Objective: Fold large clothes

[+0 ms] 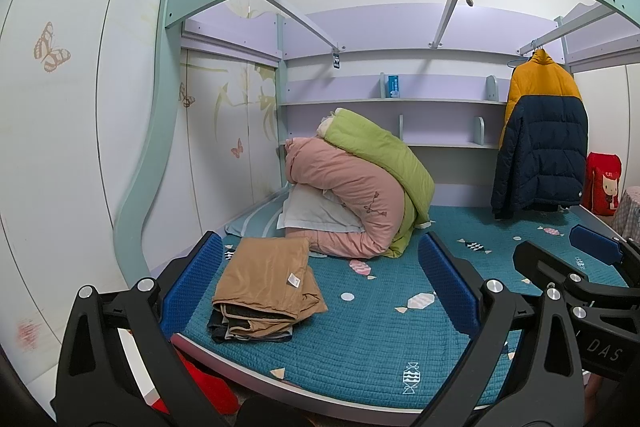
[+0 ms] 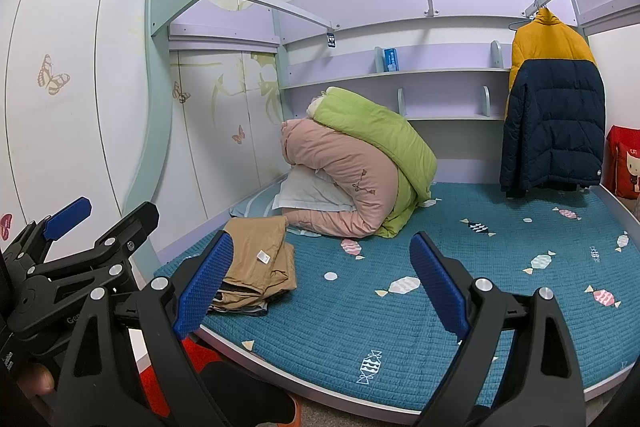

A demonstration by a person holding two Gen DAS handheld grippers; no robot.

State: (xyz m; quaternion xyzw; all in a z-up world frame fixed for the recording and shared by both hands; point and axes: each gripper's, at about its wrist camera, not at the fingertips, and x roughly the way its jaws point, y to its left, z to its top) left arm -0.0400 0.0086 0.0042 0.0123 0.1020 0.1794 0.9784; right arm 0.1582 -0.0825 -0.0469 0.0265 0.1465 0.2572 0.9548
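Note:
A folded tan garment [image 1: 266, 287] [image 2: 258, 263] lies on top of a small stack of darker folded clothes at the front left of the teal bed mat [image 1: 372, 331] [image 2: 380, 315]. My left gripper [image 1: 320, 283] is open and holds nothing; it hovers in front of the bed's edge, with the stack seen between its blue fingers. My right gripper [image 2: 322, 283] is open too and holds nothing; the stack sits just past its left finger. A yellow and navy puffer jacket [image 1: 542, 135] [image 2: 554, 107] hangs from a rail at the back right.
Rolled pink and green quilts [image 1: 360, 183] [image 2: 356, 163] with a white pillow sit at the back left of the bed. Shelves [image 1: 392, 103] run along the back wall, and a red cushion [image 1: 602, 183] stands at the far right. A bunk frame arches overhead.

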